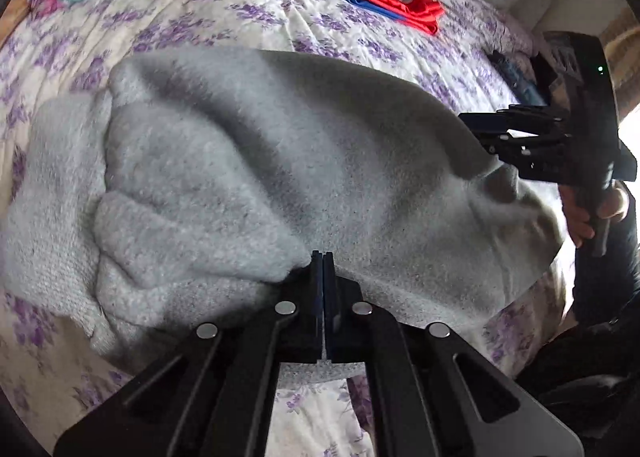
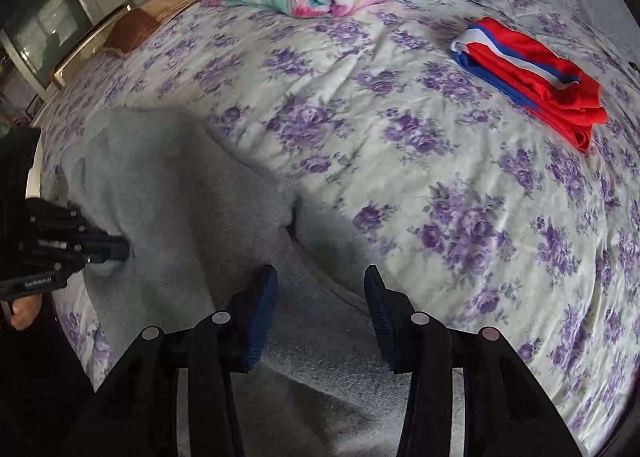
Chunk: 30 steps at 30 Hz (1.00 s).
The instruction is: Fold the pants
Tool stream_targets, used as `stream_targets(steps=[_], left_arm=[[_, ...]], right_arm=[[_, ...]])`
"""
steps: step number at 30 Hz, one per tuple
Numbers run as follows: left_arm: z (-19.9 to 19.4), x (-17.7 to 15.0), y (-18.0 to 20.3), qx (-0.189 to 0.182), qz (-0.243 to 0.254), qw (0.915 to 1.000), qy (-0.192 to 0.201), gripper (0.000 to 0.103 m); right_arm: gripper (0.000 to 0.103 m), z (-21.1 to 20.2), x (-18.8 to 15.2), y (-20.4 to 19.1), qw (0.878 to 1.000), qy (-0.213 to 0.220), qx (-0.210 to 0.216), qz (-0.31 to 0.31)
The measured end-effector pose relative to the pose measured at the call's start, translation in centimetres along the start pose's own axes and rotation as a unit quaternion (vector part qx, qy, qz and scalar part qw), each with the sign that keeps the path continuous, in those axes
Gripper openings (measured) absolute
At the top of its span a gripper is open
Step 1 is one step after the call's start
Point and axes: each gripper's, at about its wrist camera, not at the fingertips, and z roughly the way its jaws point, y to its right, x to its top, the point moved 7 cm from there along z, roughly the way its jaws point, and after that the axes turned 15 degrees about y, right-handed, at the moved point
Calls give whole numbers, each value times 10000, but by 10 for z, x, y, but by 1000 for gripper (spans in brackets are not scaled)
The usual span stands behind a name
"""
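Pants: grey pants [image 1: 248, 177] bunched on the floral bed [image 2: 400, 161].
Left tongs [image 1: 322, 257]: clenched on the pants' near edge.
Right tongs [image 2: 320, 277]: released, above the pants.

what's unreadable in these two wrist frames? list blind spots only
- Left wrist view: the left gripper hides the gray pants fabric pinched at its tips.
- Left wrist view: motion blur and bunching leave the pants' waistband and leg ends indistinguishable.
- Right wrist view: the near part of the pants sits behind the right gripper linkage and is cut off by the bottom edge.
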Motion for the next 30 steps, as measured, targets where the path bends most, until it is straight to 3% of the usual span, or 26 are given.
stream_targets(steps=[4,11,12,14,18,21,25,29,30], left_arm=[[2,1,4,155,231,9996,-1,2],[-1,-2,0,60,49,9999,133,2],[-1,-1,1,80,63,9999,135,2],[-2,-2,1,100,80,9998,138,2],[-5,-3,2,98,68,9998,156,2],[-4,2,1,112,4,9999,76,1],[-1,32,2,326,9,9994,85,1],[31,36,-10,512,-118,9984,-187,2],[32,35,-11,504,-83,9986,-142,2]], right_arm=[[46,7,6,-8,9997,8,259,50],[46,37,17,-19,9961,-134,846,231],[42,38,16,-18,9953,-117,909,301],[22,34,14,-20,9936,-75,1081,310],[10,17,16,-22,9964,293,736,296],[7,-5,48,-14,9954,936,205,79],[7,19,96,9,9970,767,-106,58],[7,97,84,27,9997,1,-225,24],[8,96,87,26,9995,214,-217,-130]])
